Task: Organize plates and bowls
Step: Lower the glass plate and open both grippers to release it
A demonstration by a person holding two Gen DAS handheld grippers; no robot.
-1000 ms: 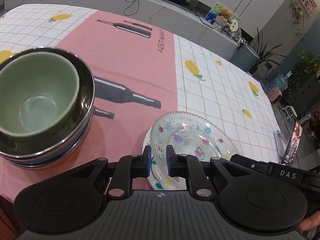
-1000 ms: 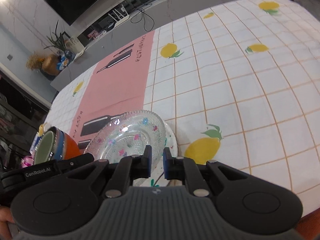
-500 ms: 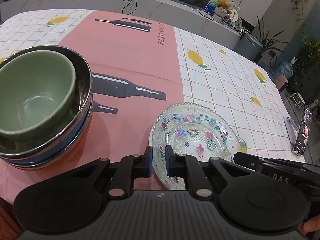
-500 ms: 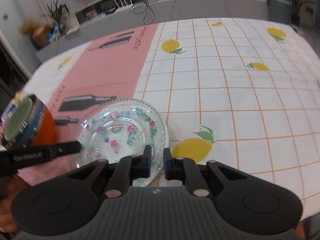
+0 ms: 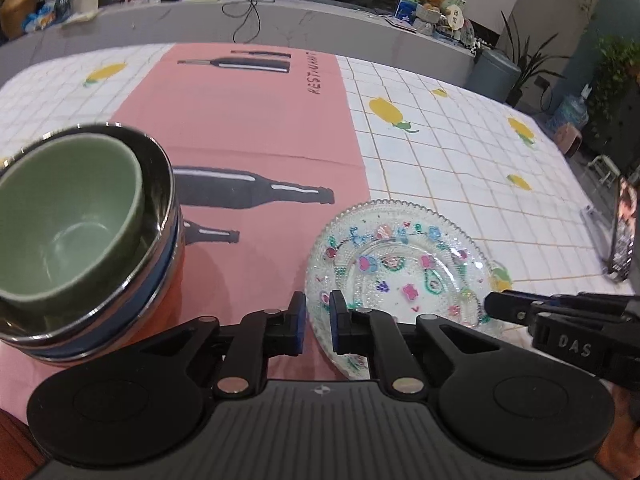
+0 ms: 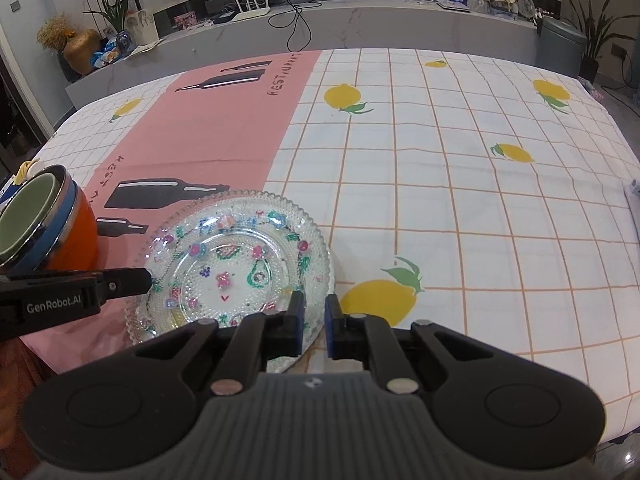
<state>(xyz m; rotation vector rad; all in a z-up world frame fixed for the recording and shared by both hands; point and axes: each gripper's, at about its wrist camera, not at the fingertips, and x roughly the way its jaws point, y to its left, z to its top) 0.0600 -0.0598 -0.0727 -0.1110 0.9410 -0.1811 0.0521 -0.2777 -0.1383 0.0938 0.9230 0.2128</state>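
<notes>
A clear glass plate (image 5: pixel 400 264) (image 6: pixel 236 268) with painted flowers lies on the tablecloth, a pale rim showing beneath it. My left gripper (image 5: pixel 318 320) (image 6: pixel 136 280) is shut on its left rim. My right gripper (image 6: pixel 314 320) (image 5: pixel 496 304) is shut on the opposite, right rim. To the left stands a stack of bowls (image 6: pixel 52 236): a green bowl (image 5: pixel 60 232) sits inside a steel bowl (image 5: pixel 162 176), with blue and orange bowls under them. I cannot tell whether the plate rests on the cloth or hangs just above it.
The table carries a lemon-check cloth (image 6: pixel 460 184) with a pink runner (image 5: pixel 248 120). A phone on a stand (image 5: pixel 624 236) is at the right edge. A grey counter (image 6: pixel 360 28) with cables runs behind the table.
Both wrist views have rolled toward level, and the right one has shifted a little sideways. The plate's rim stays between both pairs of jaws. The bowl stack has not moved.
</notes>
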